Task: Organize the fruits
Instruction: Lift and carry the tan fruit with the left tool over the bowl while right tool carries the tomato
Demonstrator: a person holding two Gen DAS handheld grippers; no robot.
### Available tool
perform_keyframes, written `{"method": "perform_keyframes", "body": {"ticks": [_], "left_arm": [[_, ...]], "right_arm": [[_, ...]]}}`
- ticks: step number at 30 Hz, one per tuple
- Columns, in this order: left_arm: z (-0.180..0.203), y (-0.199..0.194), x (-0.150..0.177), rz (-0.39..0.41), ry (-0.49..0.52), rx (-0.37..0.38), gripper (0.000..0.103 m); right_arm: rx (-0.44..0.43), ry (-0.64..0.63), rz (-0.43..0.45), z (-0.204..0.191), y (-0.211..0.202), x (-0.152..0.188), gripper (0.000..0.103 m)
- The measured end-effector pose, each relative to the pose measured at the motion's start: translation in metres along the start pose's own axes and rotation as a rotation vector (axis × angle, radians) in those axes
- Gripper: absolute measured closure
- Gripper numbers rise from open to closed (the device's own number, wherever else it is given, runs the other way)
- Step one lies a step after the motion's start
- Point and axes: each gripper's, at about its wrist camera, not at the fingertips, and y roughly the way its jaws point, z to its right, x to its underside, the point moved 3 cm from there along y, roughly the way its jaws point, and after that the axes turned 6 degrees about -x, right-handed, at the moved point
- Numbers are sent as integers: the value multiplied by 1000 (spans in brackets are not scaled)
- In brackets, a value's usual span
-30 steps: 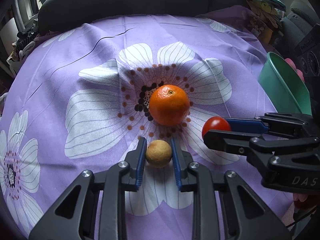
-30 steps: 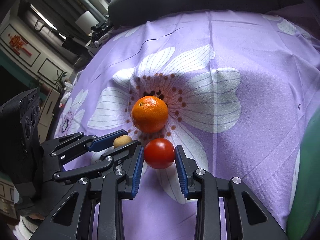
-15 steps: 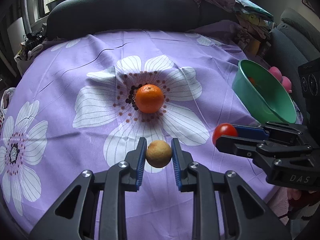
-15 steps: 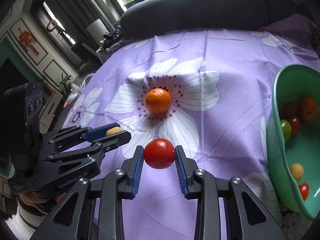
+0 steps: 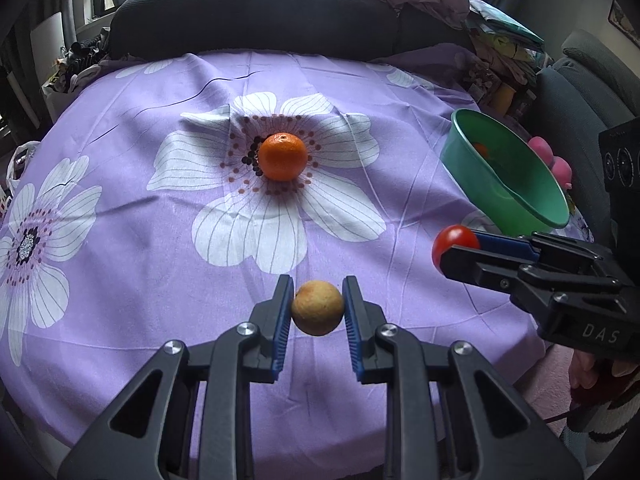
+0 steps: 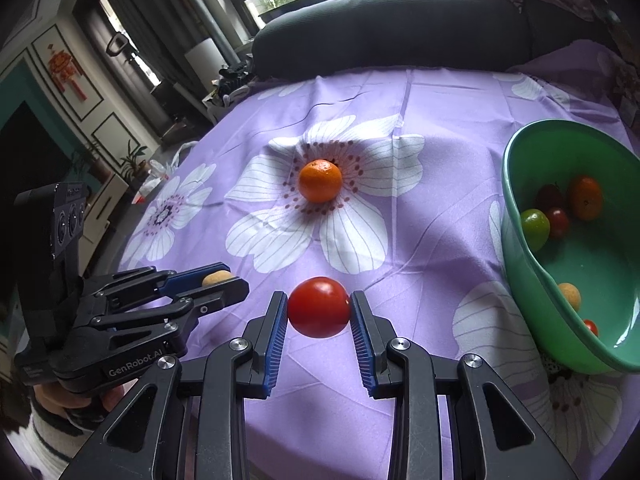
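Note:
My left gripper is shut on a small yellow-tan fruit and holds it above the near part of the purple flowered cloth. My right gripper is shut on a red tomato, also lifted; it shows in the left wrist view too. An orange lies on the cloth's big white flower, beyond both grippers; the right wrist view shows it too. A green bowl at the right holds several small fruits.
A dark sofa back runs behind the table. Piled fabric and clutter sit at the far right. Pink objects lie behind the bowl. The cloth's near edge drops off below the grippers.
Both grippers have lifted and pulled back from the orange with their fruits held. The green bowl has come fully into view at the right.

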Motion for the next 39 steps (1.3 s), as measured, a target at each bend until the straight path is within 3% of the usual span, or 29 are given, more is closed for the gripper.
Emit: {"method": "perform_keyframes", "body": {"ticks": [19, 39], "left_arm": [[23, -37, -18, 78, 15, -56, 79], [98, -31, -80, 150, 151, 54, 79]], "right_arm": [[-72, -33, 107, -4, -36, -6, 70], [22, 2, 280, 39, -98, -30, 70]]}}
